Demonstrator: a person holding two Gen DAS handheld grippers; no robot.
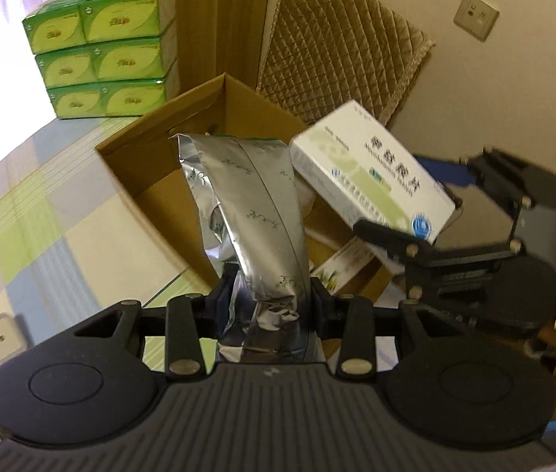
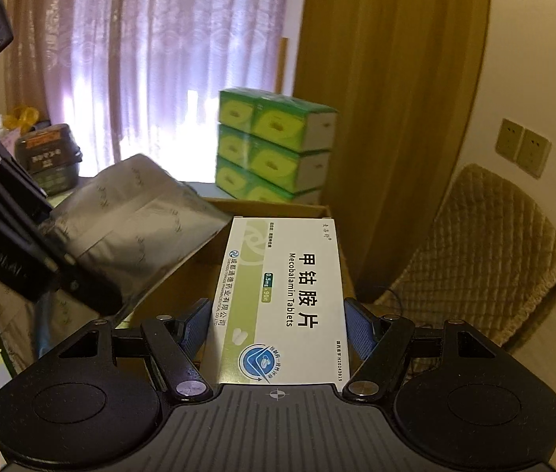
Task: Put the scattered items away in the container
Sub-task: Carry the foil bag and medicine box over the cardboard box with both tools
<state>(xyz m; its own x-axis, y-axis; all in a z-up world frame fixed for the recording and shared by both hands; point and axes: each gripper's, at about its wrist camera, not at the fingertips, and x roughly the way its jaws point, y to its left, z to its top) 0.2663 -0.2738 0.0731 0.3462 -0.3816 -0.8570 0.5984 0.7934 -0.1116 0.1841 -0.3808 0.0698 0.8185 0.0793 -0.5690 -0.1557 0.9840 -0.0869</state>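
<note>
Left gripper (image 1: 270,295): clamped on the lower end of a silver foil pouch (image 1: 254,212); fingers pressed against both sides of the crumpled foil.
Silver foil pouch: held upright, upper end raised over the open cardboard box (image 1: 152,165); not resting on any surface.
Right gripper (image 2: 278,326): closed on a white-and-green medicine box (image 2: 281,295), blue pads (image 2: 360,330) against its two long edges.
Medicine box: printed "Mecobalamin Tablets"; held in the air above the cardboard box, just right of the pouch; tilted in the left wrist view.
Cardboard box: open-topped, standing on a checked tablecloth (image 1: 41,212); at least one more printed carton lying on its floor, partly hidden.
Relation of held items: pouch and medicine box close together, contact not determinable.
Background, table: stack of green tissue packs (image 1: 100,47) behind the cardboard box, well apart from both grippers.
Background, wall side: quilted chair back (image 1: 337,47) beyond the box; wall sockets (image 1: 476,15) above it.
</note>
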